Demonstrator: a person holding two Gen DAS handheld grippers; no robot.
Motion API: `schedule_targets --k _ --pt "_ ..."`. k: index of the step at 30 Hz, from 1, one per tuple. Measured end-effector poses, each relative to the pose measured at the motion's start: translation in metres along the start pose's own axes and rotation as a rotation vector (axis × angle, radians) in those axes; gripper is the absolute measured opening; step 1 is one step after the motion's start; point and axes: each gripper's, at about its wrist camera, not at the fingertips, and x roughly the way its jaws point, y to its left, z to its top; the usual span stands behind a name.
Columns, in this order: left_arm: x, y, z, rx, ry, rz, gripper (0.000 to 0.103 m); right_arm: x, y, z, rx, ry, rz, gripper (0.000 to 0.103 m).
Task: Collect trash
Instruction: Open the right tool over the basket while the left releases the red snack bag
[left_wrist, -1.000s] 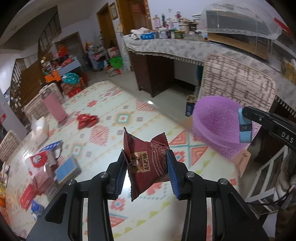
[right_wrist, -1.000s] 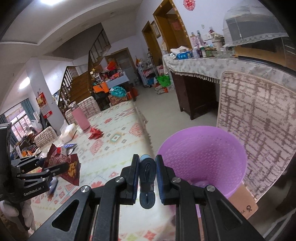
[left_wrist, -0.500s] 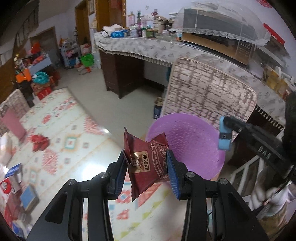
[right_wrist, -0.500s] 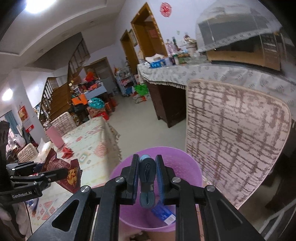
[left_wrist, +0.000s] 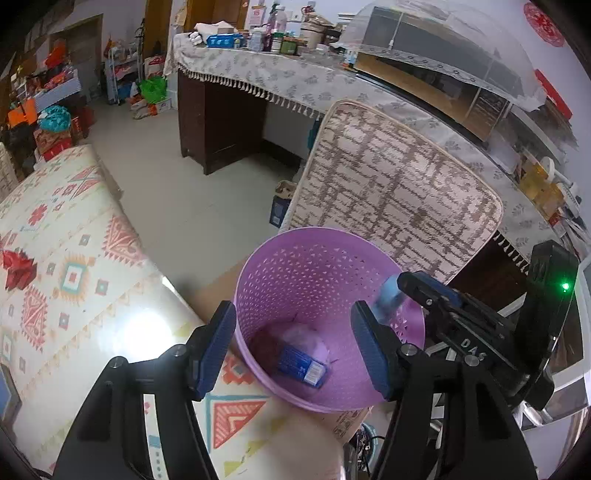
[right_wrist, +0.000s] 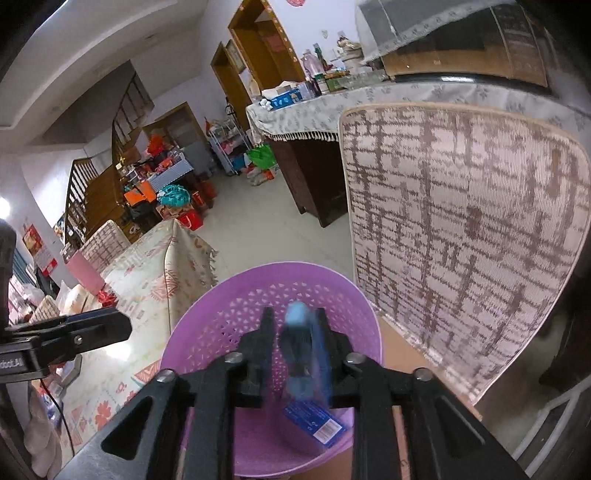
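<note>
Since the earlier frames both grippers have swung from over the patterned mat to above the purple basket, and the red snack packet is gone from the left jaws. Left gripper: jaws opening, wide apart, nothing between them. Straight below and ahead of it, the purple basket; on its floor a dark red shape, likely the packet, blurred, beside a blue box. Right gripper: jaws opening, a blue object between them, motion-blurred, apparently slipping free; whether the pads still touch it, cannot tell. Basket mouth directly under it.

Risks, as I judge them:
- blue object hangs near the basket's right rim as the left camera sees it; a sideways drift of the hand could send it onto the cardboard underneath
- it may stick to one pad and fall late
- the light basket could tip if a finger knocks the rim
- the upright cushion stands just behind; a bounce could lodge the piece there
</note>
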Motion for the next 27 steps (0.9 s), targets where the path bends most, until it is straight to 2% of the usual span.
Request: schedule_targets --k 2,3,6,10,14,21,27 --pt "-0.006 0.006 -0.005 -0.001 -0.006 0.012 0.066 -0.002 -0.005 -0.002 0.028 -0.022 0.005 0.058" --pt "-0.010 0.011 -0.009 -0.004 -0.013 0.025 0.068 -0.004 -0.007 -0.004 0.040 -0.039 0.001 0.060" --pt "-0.024 0.028 -0.024 -0.002 -0.043 0.092 0.071 -0.014 -0.017 -0.011 0.088 -0.097 -0.007 0.063" --pt "-0.039 0.057 -0.045 0.000 -0.079 0.218 0.071 -0.022 -0.033 -0.020 0.150 -0.146 -0.047 0.068" --pt "-0.048 0.095 -0.063 -0.055 -0.102 0.307 0.071 -0.019 -0.043 -0.025 0.184 -0.169 -0.075 0.069" --pt "-0.054 0.138 -0.077 -0.149 -0.114 0.361 0.071 -0.012 -0.031 -0.023 0.136 -0.213 -0.102 0.070" --pt "-0.048 0.156 -0.080 -0.199 -0.108 0.390 0.071 -0.006 -0.014 -0.021 0.076 -0.263 -0.091 0.080"
